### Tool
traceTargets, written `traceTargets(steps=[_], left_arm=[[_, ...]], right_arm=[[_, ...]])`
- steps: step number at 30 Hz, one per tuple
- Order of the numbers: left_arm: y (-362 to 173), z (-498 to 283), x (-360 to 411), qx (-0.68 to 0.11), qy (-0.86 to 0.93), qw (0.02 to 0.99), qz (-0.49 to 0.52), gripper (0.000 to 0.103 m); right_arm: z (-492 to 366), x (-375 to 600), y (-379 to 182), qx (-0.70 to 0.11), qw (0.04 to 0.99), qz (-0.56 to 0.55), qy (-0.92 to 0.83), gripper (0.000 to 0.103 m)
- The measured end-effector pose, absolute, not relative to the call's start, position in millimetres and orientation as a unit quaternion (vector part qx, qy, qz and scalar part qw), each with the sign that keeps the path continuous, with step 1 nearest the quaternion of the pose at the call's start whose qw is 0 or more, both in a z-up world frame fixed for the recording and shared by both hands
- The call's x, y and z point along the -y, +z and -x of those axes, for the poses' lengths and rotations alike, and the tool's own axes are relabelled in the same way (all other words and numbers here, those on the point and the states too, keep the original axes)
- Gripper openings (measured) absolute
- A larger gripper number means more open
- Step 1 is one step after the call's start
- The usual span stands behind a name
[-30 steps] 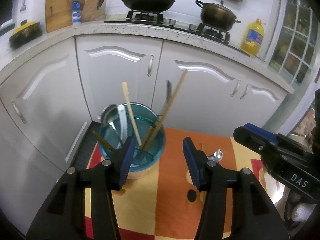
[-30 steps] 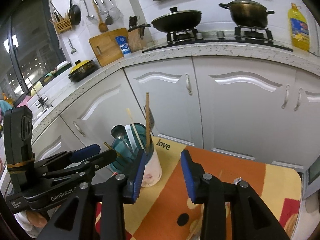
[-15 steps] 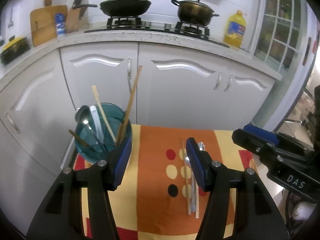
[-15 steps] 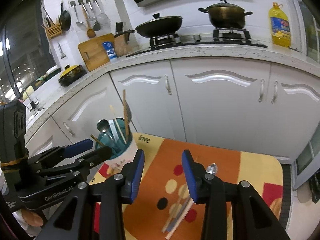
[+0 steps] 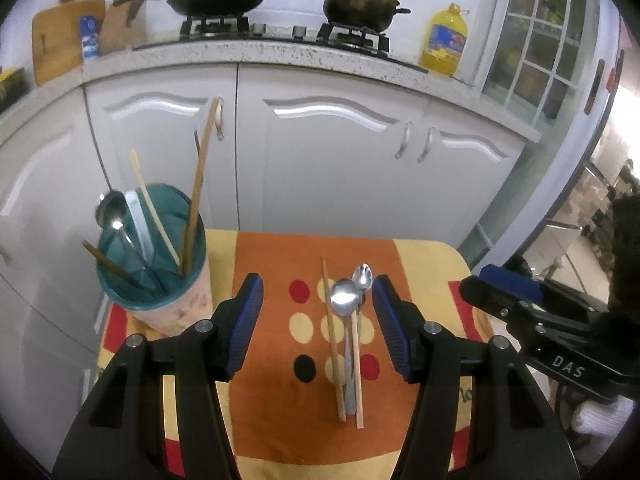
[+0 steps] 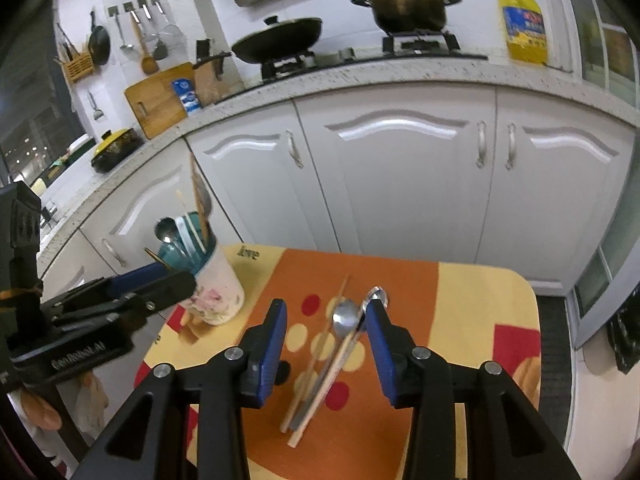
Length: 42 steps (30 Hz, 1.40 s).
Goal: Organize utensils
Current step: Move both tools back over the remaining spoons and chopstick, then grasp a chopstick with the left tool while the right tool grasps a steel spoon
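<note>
A small table (image 5: 424,258) with rounded corners wears a smooth cloth (image 5: 276,264) patterned in orange and yellow blocks with red, cream and black dots. Near its left edge stands a tapered holder cup (image 5: 176,300), pale with a faint floral print and a teal lining, bristling with slim wooden chopsticks, a shiny metal spoon and a white plastic handle. At the cloth's middle lie the loose utensils, touching side by side: two straight wooden chopsticks (image 5: 333,340), a large polished spoon (image 5: 345,297) and a smaller spoon (image 5: 362,276), bowls toward the far edge. The left gripper (image 5: 318,320) hangs above them, its ribbed blue pads spread wide, nothing between them. The right gripper (image 6: 326,344) hovers over the same bundle, jaws equally wide apart and bare. Behind stand glossy white cabinet doors (image 6: 400,168) with curved mouldings under a speckled stone counter (image 6: 360,76)
</note>
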State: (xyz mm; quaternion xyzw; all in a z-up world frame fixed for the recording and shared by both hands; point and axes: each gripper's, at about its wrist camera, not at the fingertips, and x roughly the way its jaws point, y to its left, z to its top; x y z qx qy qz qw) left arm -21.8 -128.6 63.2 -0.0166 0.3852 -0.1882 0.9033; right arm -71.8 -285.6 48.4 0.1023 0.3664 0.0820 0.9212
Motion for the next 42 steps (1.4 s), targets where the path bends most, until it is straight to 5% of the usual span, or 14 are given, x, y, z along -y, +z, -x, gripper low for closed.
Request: traceTargets(steps=[27, 42], left_arm=[[-51.5, -29.9, 162.8, -0.502, -0.211, 0.839, 0.015, 0.056], [-81.8, -102.7, 182.1, -0.534, -0.185, 0.823, 0.052, 0.056]], right_arm=[[-10.3, 323.5, -70.3, -0.457, 0.873, -0.146, 0.089, 0.039], [-65.2, 337.7, -90.2, -0.466, 0.865, -0.151, 0.110, 0.039]])
